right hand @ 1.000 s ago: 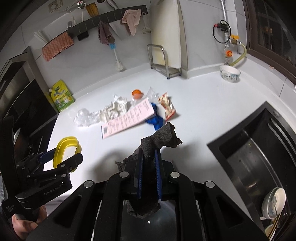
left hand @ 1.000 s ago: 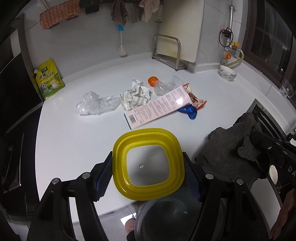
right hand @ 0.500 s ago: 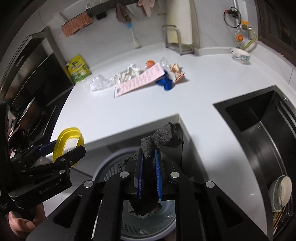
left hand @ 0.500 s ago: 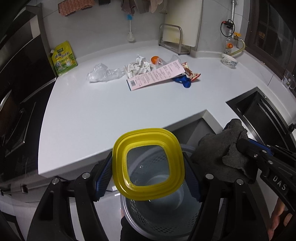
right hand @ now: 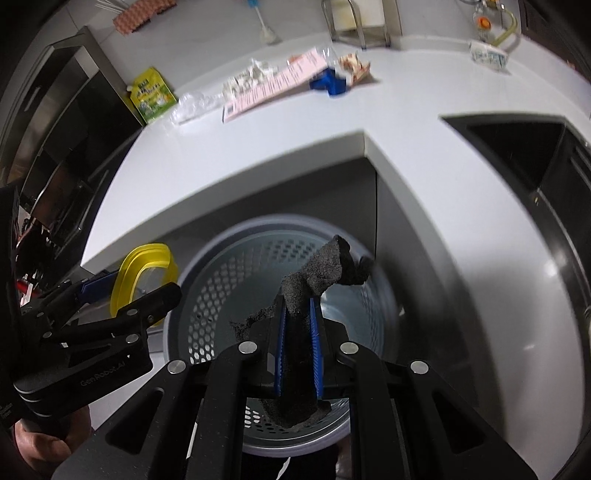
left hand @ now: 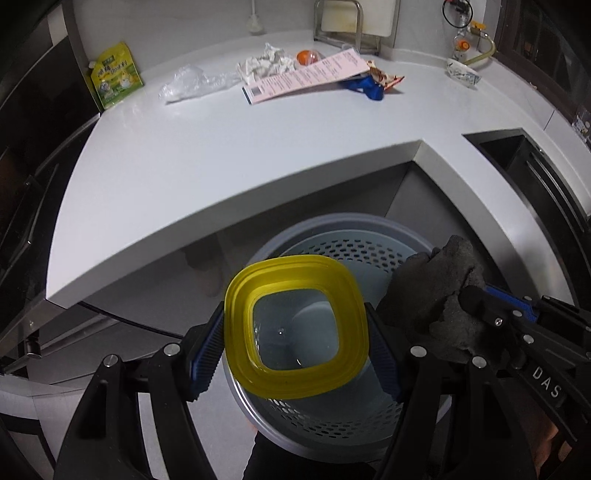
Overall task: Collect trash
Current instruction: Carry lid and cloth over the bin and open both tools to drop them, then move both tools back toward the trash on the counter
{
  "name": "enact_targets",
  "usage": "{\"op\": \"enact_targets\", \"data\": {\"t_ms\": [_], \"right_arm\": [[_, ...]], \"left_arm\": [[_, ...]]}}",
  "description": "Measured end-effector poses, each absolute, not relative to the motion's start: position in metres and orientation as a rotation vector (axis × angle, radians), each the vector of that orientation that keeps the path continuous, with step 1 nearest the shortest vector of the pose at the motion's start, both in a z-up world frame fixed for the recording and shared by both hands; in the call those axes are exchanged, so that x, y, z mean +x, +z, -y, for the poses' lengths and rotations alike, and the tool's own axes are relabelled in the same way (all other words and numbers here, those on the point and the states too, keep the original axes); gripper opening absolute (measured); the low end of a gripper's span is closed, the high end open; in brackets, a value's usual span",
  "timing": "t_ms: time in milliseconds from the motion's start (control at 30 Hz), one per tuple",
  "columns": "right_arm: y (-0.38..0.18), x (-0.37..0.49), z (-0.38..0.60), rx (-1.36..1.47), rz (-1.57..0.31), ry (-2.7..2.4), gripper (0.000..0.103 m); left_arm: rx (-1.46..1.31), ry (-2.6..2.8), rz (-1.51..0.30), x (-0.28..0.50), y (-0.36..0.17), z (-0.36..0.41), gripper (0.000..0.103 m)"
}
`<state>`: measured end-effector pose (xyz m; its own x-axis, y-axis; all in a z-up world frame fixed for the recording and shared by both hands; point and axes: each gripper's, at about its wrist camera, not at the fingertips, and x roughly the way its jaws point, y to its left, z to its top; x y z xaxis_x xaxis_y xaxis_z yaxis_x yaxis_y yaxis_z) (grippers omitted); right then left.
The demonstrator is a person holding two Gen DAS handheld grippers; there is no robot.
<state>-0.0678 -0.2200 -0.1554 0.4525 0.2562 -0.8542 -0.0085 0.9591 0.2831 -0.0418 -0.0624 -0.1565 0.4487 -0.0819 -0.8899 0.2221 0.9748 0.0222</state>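
My left gripper [left hand: 295, 332] is shut on a yellow-rimmed clear lid [left hand: 295, 384] and holds it over the grey perforated trash bin [left hand: 343, 240] on the floor. The lid also shows in the right wrist view [right hand: 147, 262]. My right gripper [right hand: 298, 325] is shut on a dark grey rag [right hand: 321, 269], held above the bin [right hand: 221, 288]. The rag shows at the right of the left wrist view [left hand: 436, 295]. More trash lies far back on the white counter [left hand: 221, 147]: a pink paper sheet [left hand: 306, 77], crumpled white paper [left hand: 266, 62], a clear plastic bag [left hand: 188, 83], a blue scrap [left hand: 364, 86].
A green-yellow pouch [left hand: 114, 74] stands at the counter's back left. A dark sink [right hand: 528, 147] is set into the counter on the right. A metal rack [left hand: 347, 22] and a small bowl [left hand: 461, 70] are at the back. Dark cabinets line the left.
Both grippers have pulled back from the counter and dropped, so the lid and the rag are now over the trash bin. Both grips are unchanged.
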Motion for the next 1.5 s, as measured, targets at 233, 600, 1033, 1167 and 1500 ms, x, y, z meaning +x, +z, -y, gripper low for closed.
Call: {"op": "enact_targets", "data": {"t_ms": [233, 600, 1033, 1167, 1500], "right_arm": [[-0.18, -0.063, 0.218, 0.28, -1.14, 0.166, 0.012], [-0.187, -0.062, 0.229, 0.3, -1.156, 0.146, 0.024], [-0.17, -0.062, 0.231, 0.294, -1.14, 0.16, 0.025], [-0.155, -0.062, 0.234, 0.28, -1.112, 0.178, 0.026], [-0.106, -0.046, 0.241, 0.245, -1.009, 0.183, 0.03]], "left_arm": [[0.148, -0.194, -1.132, -0.036, -0.181, 0.063, 0.07], [0.123, -0.186, -1.163, -0.029, -0.188, 0.063, 0.084], [0.117, -0.148, -1.16, -0.032, -0.17, 0.06, 0.086], [0.103, -0.128, -1.117, -0.03, -0.148, 0.058, 0.089], [0.069, -0.089, -0.978, -0.018, -0.086, 0.046, 0.09]]}}
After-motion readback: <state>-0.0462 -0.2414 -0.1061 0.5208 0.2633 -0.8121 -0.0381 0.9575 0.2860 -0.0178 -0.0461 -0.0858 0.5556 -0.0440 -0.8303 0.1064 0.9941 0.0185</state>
